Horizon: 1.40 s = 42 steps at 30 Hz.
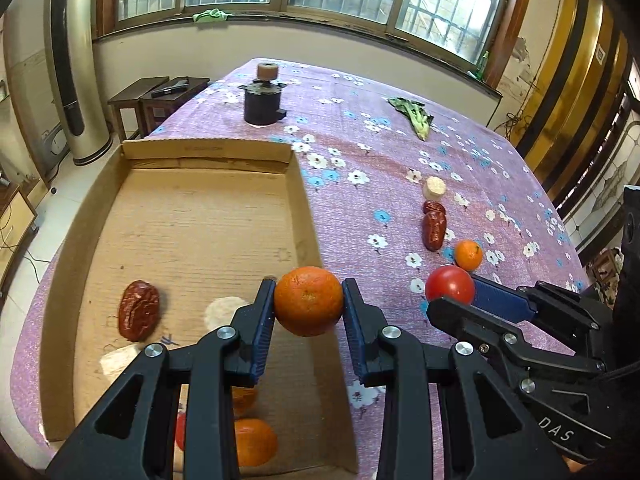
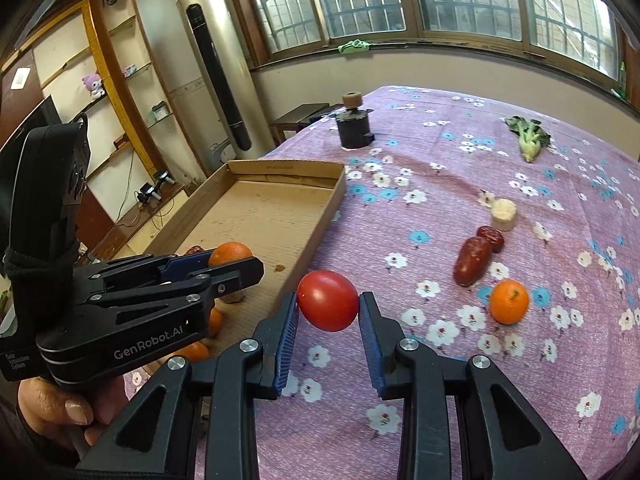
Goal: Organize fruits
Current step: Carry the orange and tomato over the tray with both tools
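Observation:
My left gripper [image 1: 308, 304] is shut on an orange tangerine [image 1: 309, 301] and holds it above the right wall of the cardboard tray [image 1: 208, 152]. My right gripper [image 2: 328, 306] is shut on a red tomato [image 2: 328, 300] just right of the tray, above the cloth. In the tray lie a red date [image 1: 138, 310], white slices [image 1: 220, 312] and tangerines [image 1: 254, 440] partly hidden by my fingers. On the cloth lie a tangerine [image 2: 509, 301], two red dates [image 2: 472, 260] and a white slice [image 2: 503, 214].
A dark cylinder with a cork-like top [image 1: 262, 100] stands at the far end of the flowered purple tablecloth [image 1: 360, 140]. A leafy green vegetable [image 1: 416, 116] lies at the far right. A tower fan [image 1: 68, 60] and small stools [image 1: 160, 96] stand beyond the table.

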Motion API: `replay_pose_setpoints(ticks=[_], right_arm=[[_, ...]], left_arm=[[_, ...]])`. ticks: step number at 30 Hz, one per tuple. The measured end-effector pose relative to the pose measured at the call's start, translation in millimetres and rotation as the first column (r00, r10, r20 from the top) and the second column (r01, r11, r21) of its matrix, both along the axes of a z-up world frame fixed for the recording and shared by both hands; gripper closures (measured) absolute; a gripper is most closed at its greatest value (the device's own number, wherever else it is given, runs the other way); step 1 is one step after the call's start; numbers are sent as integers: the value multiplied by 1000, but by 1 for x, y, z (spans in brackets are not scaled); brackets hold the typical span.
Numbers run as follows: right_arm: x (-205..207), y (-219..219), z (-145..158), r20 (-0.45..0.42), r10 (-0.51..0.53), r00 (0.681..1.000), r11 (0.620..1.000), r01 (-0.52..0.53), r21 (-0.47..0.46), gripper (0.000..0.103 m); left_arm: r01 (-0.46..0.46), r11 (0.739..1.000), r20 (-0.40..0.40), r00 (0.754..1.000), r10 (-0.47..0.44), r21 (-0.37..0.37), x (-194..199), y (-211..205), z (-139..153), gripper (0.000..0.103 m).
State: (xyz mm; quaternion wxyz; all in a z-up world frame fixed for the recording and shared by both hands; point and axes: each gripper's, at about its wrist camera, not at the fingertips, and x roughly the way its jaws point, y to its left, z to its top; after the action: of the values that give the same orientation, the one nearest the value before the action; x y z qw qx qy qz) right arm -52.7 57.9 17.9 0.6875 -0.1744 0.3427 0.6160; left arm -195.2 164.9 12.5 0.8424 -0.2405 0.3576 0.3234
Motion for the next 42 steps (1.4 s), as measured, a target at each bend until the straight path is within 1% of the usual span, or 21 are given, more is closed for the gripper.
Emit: replay_pose_setpoints(ticks=[15,26,31,33,36,42], right_arm=[[-26,33,-3,6,73,997,997,-73,-18,72],[-42,79,-11,-12,127,992,991,-127,-31,72],[-47,106,-20,-15,142,990,988,-143,-58,72],[-48,117,-26,-30,147,989,986,-149,-76,72],[-51,131,-34,-31,157,987,982,-159,-100,72],[-58,144,-48,-13,187,982,971,-187,-152,72]], left_arm=[[-64,998,3,998,64,-6,-26,29,-3,73],[-147,989,-21,989,147,4,-49,78,-1,73],[-180,984,-46,983,179,-9,-51,103,-6,73],[-190,982,-60,980,189,-15,-50,110,-10,73],[-203,979,-95,975,199,-34,-46,120,-19,73],[-192,980,-161,970,181,-56,-36,125,-34,72]])
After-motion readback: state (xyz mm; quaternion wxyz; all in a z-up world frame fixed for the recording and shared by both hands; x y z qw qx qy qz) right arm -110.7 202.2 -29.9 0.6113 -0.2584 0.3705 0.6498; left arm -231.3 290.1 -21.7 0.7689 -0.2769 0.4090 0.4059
